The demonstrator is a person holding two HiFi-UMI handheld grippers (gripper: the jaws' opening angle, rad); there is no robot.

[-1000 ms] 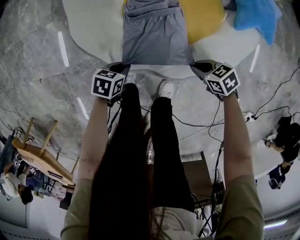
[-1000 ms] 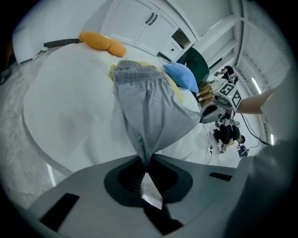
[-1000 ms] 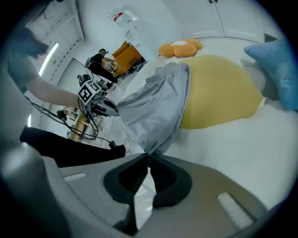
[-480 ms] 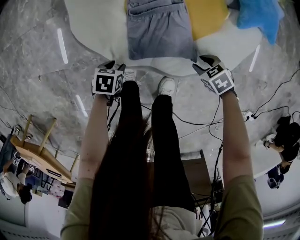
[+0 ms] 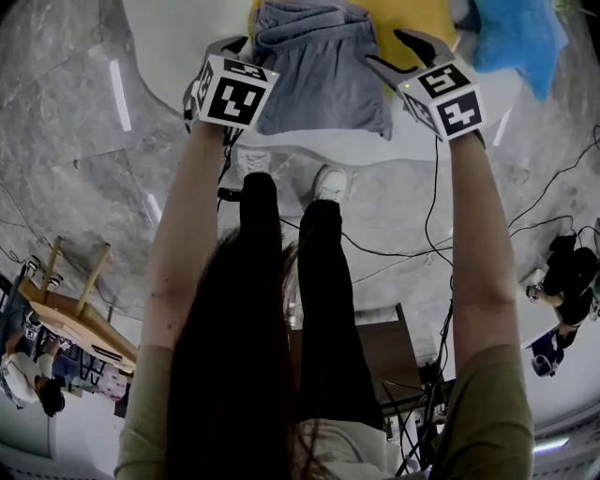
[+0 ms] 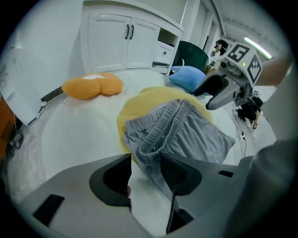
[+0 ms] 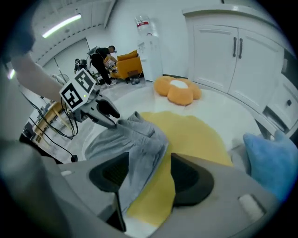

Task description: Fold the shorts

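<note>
Just opened left gripper [image 5: 225, 47] and right gripper [image 5: 386, 49] — jaws half apart, nothing pinched. Leaves shorts [image 5: 323, 70] doubled across yellow mat [image 5: 412, 19] and table [image 5: 178, 47]. Best to lift straight clear — no snagging the fold.

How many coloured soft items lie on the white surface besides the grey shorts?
3: an orange flower-shaped cushion at the far side, a yellow pad partly under the shorts, and a blue cushion to the person's right. More may lie out of view.
</note>
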